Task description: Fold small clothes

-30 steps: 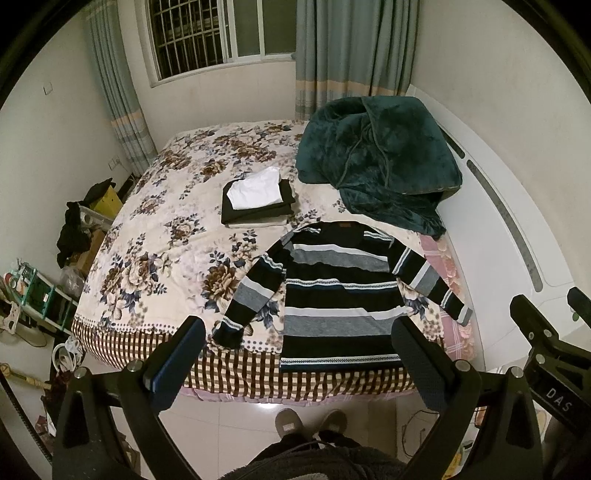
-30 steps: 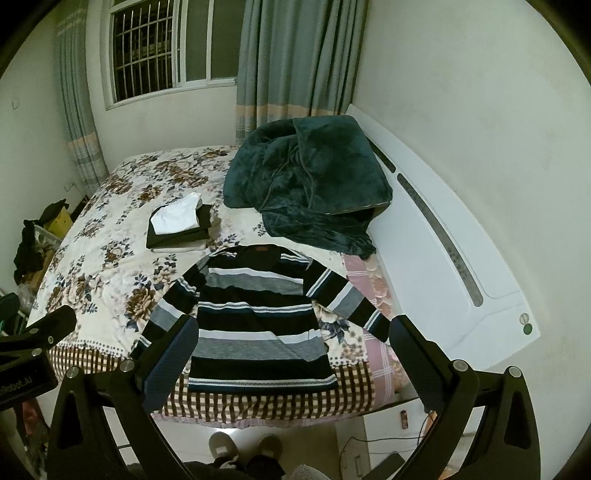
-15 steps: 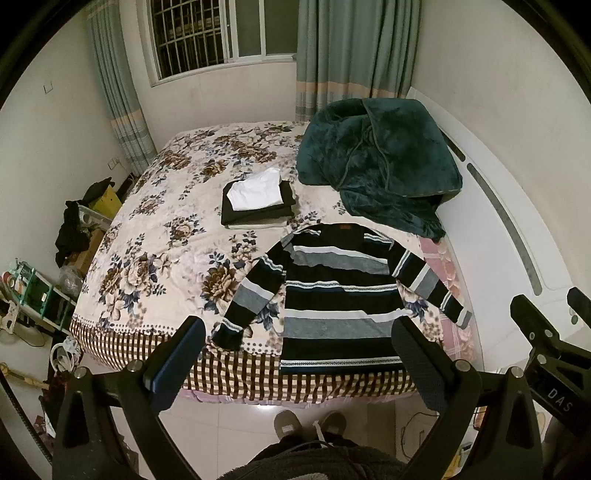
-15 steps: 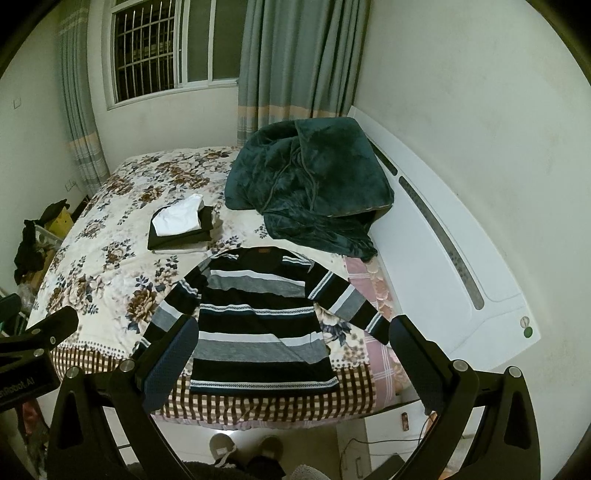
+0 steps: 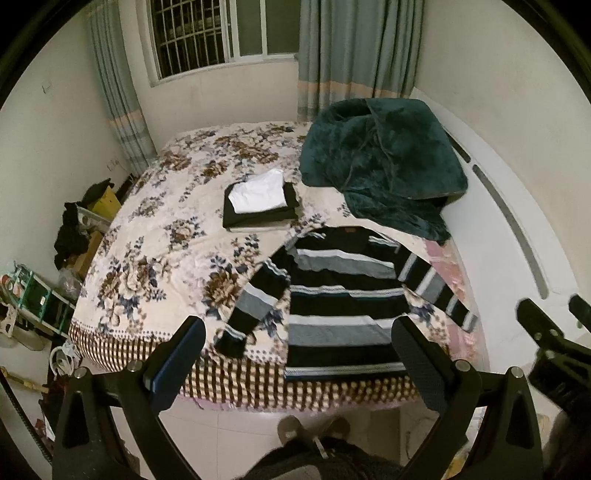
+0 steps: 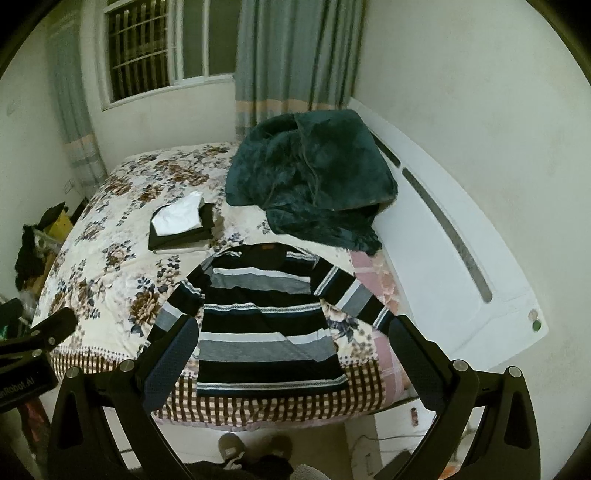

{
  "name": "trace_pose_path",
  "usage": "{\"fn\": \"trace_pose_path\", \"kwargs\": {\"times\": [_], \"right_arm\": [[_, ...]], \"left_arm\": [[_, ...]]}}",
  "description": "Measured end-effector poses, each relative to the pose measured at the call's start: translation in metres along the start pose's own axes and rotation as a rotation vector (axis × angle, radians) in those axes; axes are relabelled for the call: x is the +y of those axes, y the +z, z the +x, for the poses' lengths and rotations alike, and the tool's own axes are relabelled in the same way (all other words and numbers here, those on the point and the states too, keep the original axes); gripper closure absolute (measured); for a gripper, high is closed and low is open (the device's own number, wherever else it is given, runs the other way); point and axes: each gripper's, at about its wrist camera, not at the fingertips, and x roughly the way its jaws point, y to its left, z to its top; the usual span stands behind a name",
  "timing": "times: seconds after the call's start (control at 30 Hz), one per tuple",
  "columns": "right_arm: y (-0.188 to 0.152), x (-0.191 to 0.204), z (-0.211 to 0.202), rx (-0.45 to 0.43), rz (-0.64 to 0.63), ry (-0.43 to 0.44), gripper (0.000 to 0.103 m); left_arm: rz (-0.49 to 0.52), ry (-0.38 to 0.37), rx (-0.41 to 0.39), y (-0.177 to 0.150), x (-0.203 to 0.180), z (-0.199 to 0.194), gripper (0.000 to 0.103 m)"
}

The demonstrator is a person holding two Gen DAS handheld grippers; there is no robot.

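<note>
Two open grippers, left gripper (image 5: pixel 295 354), right gripper (image 6: pixel 291 350), flat striped sweater (image 6: pixel 266 325)

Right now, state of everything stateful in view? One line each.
Sweater: unfolded, spread flat, sleeves out, hem at bed edge.
Stack: folded, white piece on top of dark ones.
Blanket: bunched in a heap against the headboard.
Curtains: drawn aside, window uncovered.
Left gripper: open, empty.
Right gripper: open, empty.

Barred window (image 5: pixel 218 33), grey curtains (image 5: pixel 354 48) — white walls, floral bed (image 5: pixel 177 229), tiled floor (image 5: pixel 229 432).
</note>
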Motion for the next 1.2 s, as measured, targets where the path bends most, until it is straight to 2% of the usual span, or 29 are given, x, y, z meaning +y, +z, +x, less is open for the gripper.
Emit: {"fn": "trace_pose_path", "kwargs": {"times": [0.1,0.2,0.5,0.63,0.77,0.83,0.97,1.03,1.13,1.2], "right_arm": [[-0.002,-0.021,0.035,0.065,0.073,-0.029,0.0],[-0.013,-0.062,0.084,0.127,0.184,-0.11,0.0],[-0.122,-0.226,0.284,0.38,0.529,-0.285,0.0],[-0.169,-0.305,0.395,0.455,0.745,-0.286,0.001],[-0.213,-0.367,0.503,0.492,0.931,-0.279,0.01],[-0.232,-0.384,0.552,0.508,1.012,-0.29,0.013],[-0.269,-0.427,0.649,0.531,1.104,-0.38,0.015],[-0.281,-0.44,0.679,0.538,1.134,-0.426,0.015],[-0.294,-0.455,0.72,0.523,1.181,-0.444,0.016],[-0.294,-0.456,0.736,0.489,1.193,-0.429,0.033]], "left_arm": [[0.016,0.014,0.002,0.002,-0.002,0.044,0.0],[0.029,0.035,0.028,0.004,-0.007,0.093,0.0],[0.052,0.129,0.229,0.001,-0.051,0.262,0.0],[0.042,0.191,0.326,0.002,-0.075,0.347,0.0],[0.014,0.237,0.429,-0.005,-0.098,0.443,0.0],[-0.006,0.249,0.46,-0.013,-0.105,0.486,0.0],[-0.078,0.286,0.557,-0.035,-0.104,0.563,0.0],[-0.098,0.301,0.591,-0.044,-0.107,0.594,0.0],[-0.108,0.32,0.611,-0.057,-0.104,0.63,0.0],[-0.105,0.317,0.609,-0.06,-0.103,0.643,0.0]]}}
